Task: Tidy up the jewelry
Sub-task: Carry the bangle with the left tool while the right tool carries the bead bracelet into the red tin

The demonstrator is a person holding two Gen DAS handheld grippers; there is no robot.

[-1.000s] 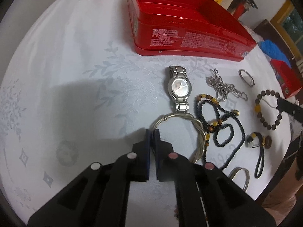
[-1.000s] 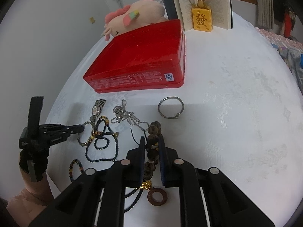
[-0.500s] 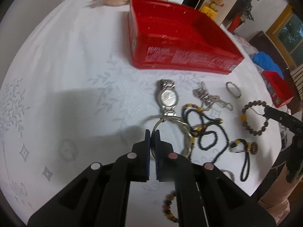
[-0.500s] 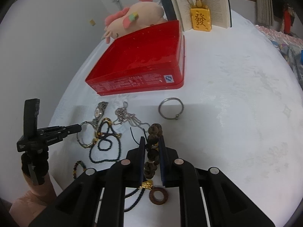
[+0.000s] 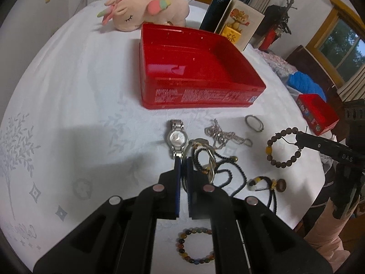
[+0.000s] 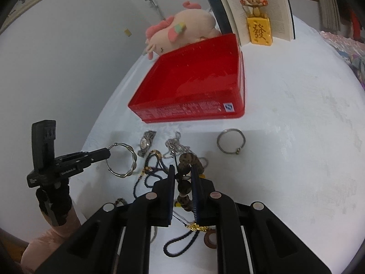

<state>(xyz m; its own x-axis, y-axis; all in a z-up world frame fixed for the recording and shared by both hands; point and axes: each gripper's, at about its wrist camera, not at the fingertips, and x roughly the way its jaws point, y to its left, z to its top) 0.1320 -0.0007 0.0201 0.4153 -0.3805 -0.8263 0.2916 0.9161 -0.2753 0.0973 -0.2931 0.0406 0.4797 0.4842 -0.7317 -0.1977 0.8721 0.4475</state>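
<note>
Each camera rides behind its own tongs, angled steeply down and close over the white surface (image 5: 79, 91). Both views share the red tin (image 5: 194, 73) (image 6: 194, 86), facing it from opposite corners.

My matt black plastic left claw (image 5: 182, 162) pinches a shiny twisted metal bangle (image 6: 122, 159) near the glossy red tin (image 5: 194, 96); white cloth (image 5: 79, 91) looks smooth.

Left tool (image 5: 183, 159) clamped on twisted silver bangle (image 5: 211, 157), above watch (image 5: 176, 138), near red box (image 5: 194, 80).
</note>
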